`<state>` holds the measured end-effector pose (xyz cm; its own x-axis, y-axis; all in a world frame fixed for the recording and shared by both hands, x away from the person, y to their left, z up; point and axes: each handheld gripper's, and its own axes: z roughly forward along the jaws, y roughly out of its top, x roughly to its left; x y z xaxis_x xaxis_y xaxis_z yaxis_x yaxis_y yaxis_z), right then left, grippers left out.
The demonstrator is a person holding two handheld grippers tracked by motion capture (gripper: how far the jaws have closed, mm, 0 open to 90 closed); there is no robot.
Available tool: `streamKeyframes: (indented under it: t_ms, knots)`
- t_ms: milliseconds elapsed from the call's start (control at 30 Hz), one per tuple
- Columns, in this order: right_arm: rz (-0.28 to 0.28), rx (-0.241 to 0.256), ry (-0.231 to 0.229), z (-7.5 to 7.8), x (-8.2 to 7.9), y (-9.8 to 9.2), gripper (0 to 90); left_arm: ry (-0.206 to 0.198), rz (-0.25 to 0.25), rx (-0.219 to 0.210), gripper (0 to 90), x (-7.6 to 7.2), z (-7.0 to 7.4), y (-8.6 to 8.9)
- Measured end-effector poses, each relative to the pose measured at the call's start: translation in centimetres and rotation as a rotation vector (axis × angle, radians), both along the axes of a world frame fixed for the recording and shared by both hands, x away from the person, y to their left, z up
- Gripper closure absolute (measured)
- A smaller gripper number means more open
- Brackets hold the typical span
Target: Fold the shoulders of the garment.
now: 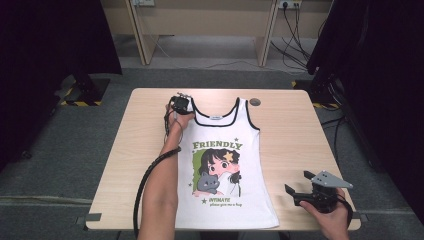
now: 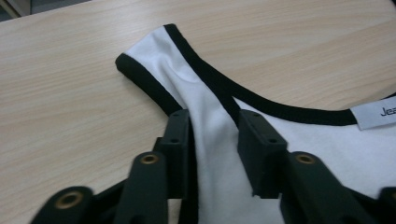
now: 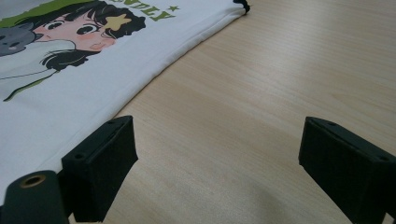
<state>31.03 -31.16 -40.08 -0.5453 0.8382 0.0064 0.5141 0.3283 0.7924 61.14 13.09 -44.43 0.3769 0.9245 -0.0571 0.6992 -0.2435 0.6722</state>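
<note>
Left gripper point(image 2: 212, 135) astride tank top point(image 2: 210, 186) strap.

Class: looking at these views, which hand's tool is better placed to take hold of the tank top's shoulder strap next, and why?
Left. The left tool already straddles the shoulder strap, jaws on either side. The right tool sits open on bare table, beside the tank top hem.

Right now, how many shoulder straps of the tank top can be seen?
2. One strap lies at the far left, between the jaws of the left tool; the other strap lies free at the far right.
</note>
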Motion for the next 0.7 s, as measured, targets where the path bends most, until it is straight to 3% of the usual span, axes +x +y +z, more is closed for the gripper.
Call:
streamKeyframes:
  t_ms: [133,300,333,500,700]
  knots:
    - [0.004,0.0,-0.001,0.1,-0.1,0.0,11.6,0.008,0.0,-0.011,81.7,0.1,0.1,-0.1]
    - [-0.001,0.009,-0.004,0.1,-0.2,-0.3,11.9,-0.008,0.024,-0.097,84.3,-0.3,0.5,0.3]
    - [-0.001,0.009,-0.004,0.1,-0.2,-0.3,11.9,-0.019,0.027,-0.145,84.3,-0.6,0.9,0.5]
    - [0.002,0.011,-0.007,0.2,-0.1,-0.4,12.1,-0.04,0.02,-0.174,84.9,-1.3,1.6,0.7]
    - [-0.002,0.018,-0.007,0.2,-0.1,-0.6,12.1,-0.069,-0.001,-0.153,84.6,-2.5,2.2,0.4]
